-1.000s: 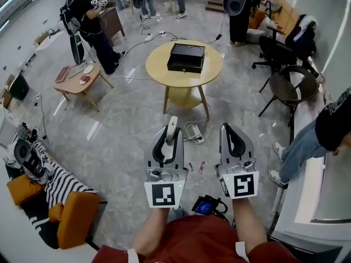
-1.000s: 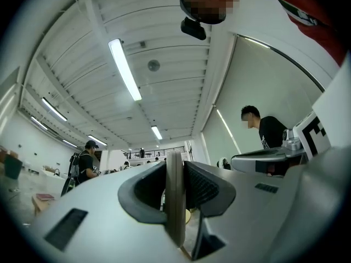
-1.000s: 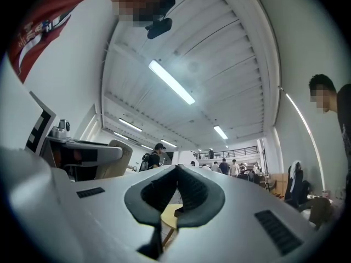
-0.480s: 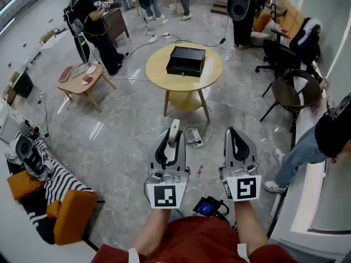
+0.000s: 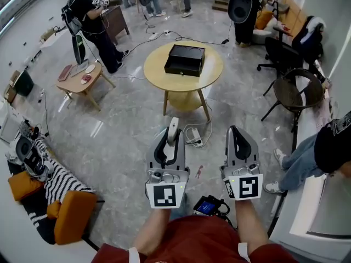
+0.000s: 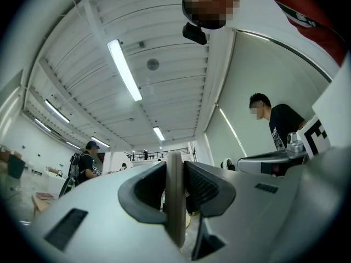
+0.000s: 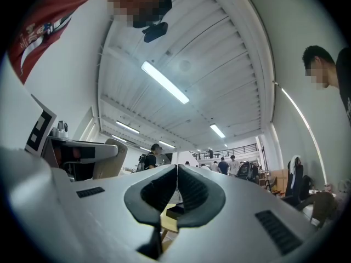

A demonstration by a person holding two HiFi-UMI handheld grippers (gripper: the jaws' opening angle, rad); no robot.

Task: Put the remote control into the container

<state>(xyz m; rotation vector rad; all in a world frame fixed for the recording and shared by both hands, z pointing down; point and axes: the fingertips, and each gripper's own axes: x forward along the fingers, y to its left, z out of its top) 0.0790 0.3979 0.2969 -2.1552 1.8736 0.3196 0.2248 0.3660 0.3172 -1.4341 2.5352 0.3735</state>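
In the head view my left gripper [image 5: 167, 135] is held out over the floor, shut on a slim white remote control [image 5: 173, 130] that sticks up past its fingertips. In the left gripper view the remote [image 6: 175, 201] stands edge-on between the two dark pads. My right gripper [image 5: 239, 135] is beside it, shut with nothing in it; in its own view the pads [image 7: 176, 174] meet. The container, a black open box [image 5: 185, 59], sits on a round yellow table [image 5: 156, 70] well ahead of both grippers.
A power strip and cables [image 5: 194, 135] lie on the floor between me and the table. Black chairs [image 5: 293, 89] stand at the right, where a person sits [image 5: 307, 152]. A low wooden table [image 5: 82, 78] and a standing person [image 5: 90, 23] are at left. Orange seats [image 5: 74, 215] are near left.
The view has shifted slightly; both grippers sit a little lower in the picture. The left stays shut on the remote and the right stays shut.
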